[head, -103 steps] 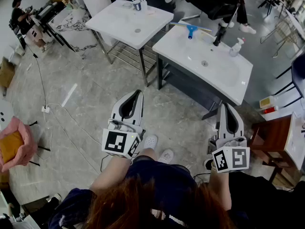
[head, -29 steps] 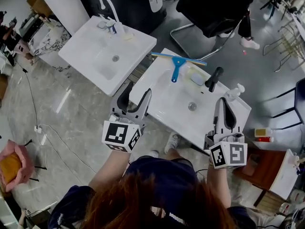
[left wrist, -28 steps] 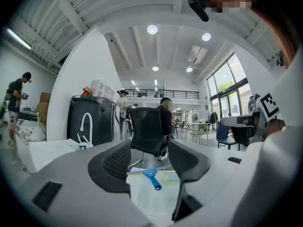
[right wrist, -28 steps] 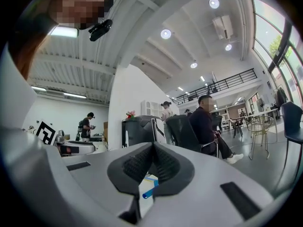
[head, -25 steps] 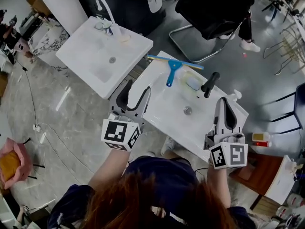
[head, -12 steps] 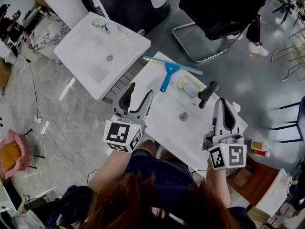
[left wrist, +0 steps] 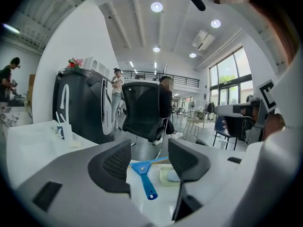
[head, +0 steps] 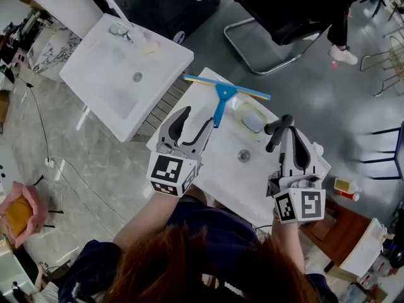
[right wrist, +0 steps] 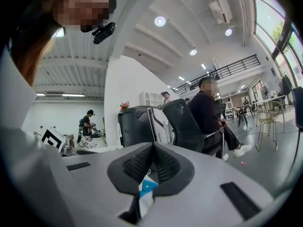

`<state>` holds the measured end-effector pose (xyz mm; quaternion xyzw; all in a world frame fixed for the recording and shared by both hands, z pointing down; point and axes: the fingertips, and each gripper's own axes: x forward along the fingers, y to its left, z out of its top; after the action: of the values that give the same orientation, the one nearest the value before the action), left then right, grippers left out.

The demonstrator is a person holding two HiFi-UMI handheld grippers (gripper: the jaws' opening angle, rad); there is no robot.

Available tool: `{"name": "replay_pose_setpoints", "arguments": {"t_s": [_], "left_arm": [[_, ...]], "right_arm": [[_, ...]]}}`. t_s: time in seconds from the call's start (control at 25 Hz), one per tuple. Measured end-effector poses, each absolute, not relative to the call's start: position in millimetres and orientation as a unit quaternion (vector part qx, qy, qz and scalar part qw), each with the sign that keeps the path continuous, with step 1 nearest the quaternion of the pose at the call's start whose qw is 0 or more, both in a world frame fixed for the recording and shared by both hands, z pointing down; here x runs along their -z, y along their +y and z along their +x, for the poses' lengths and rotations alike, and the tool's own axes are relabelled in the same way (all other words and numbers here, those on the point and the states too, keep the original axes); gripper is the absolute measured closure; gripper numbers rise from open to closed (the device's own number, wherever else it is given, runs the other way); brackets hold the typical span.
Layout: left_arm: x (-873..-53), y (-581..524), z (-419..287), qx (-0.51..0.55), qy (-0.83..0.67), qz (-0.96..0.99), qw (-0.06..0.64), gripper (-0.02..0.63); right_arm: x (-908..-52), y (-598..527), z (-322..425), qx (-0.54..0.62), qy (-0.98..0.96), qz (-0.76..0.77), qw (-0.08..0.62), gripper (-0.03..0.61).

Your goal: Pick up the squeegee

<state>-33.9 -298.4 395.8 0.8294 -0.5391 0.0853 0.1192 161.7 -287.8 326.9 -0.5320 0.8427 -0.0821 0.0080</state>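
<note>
Head view: left gripper [head: 194, 120] had its jaws wide, nothing in them. The squeegee [head: 221, 95] lay flat on the near sink [head: 221, 169], just ahead of the jaw tips, with its handle end pointing back toward them and the blade across the far end. Right gripper [head: 295, 136] had its jaws together, with the black faucet [head: 278, 131] just off their left side.

Left gripper view: jaws apart, left gripper [left wrist: 149, 159] lined up so the squeegee [left wrist: 144, 174] sat in the gap, ahead and not yet between the pads. A soap dish [left wrist: 169, 175] sat just right of the handle, in front of the right jaw.

Right gripper view: right gripper [right wrist: 152, 167] had its pads meeting, gripping nothing I could see. A blue-and-white sliver showed in the slot below them; I couldn't tell what it was.

My take on doing it well: use the left gripper, keep it wide, drop low and advance along the handle axis. Close on the handle mid-length, not the blade. Watch that the right jaw clears the dish, then lift straight up.

Count: 1 squeegee, 2 sinks (other sink [head: 107, 74] off the left jaw's outer side), 1 black faucet, 1 soap dish, 2 grippers.
</note>
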Motion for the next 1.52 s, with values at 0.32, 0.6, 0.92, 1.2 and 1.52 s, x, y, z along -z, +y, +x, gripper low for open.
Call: {"name": "replay_pose_setpoints", "arguments": {"t_s": [0.32, 0.6, 0.92, 1.2, 1.52], "left_arm": [[-470, -346, -22, -0.129, -0.519, 0.827, 0.174, 0.368], [-541, -377, -7, -0.173, -0.508, 0.817, 0.212, 0.368], [-594, -399, 10, -0.210, -0.498, 0.801, 0.256, 0.367], [-631, -409, 19, -0.250, -0.498, 0.786, 0.269, 0.367], [-652, -410, 18, -0.263, -0.504, 0.777, 0.272, 0.395]], "right_arm": [[-344, -326, 153, 0.089, 0.840, -0.535, -0.001, 0.563], [-365, -342, 153, 0.105, 0.841, -0.530, -0.007, 0.563], [-383, -351, 158, 0.120, 0.837, -0.534, -0.010, 0.563], [-395, -355, 166, 0.128, 0.833, -0.539, -0.015, 0.563], [-401, -356, 170, 0.133, 0.831, -0.540, -0.018, 0.563]]}}
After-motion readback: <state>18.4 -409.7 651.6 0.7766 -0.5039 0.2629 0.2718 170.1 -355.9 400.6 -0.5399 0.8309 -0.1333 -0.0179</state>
